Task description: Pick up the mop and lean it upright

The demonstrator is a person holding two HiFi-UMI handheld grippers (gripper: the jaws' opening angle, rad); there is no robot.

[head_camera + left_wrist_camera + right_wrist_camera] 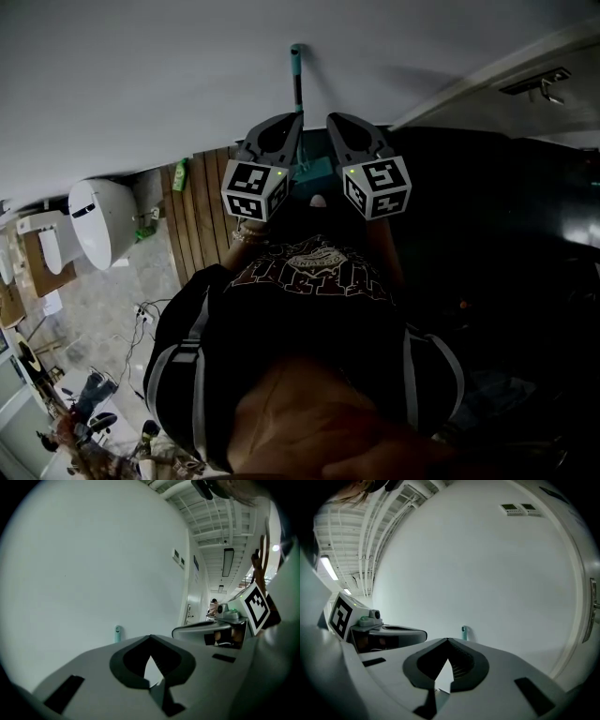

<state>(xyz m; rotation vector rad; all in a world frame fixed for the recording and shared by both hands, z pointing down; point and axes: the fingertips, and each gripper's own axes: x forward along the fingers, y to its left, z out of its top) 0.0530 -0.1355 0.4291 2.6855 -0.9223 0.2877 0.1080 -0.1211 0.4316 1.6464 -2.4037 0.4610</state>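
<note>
- As far as we can judge, the task is at or near its end: the mop (297, 80) stands against the white wall (131, 75), free of both tools. We see no step left but to draw away.
- Mop, position — at the far side of the scene, straight ahead of us, between the two gripper noses in the head view. Its teal grip end (117, 633) shows small, just above the jaw tips, in both gripper views.
- Mop, axis — the long axis runs upright, close along the wall's face, grip end up. A teal block (317, 173) low between the grippers is likely the mop's head, down by the floor and partly hidden. We cannot tell the lean angle.
- Left gripper (279, 134): jaws pressed together at the tips, nothing between them. It is apart from the shaft.
- Right gripper (353, 136): likewise closed and empty, right of the shaft.
</note>
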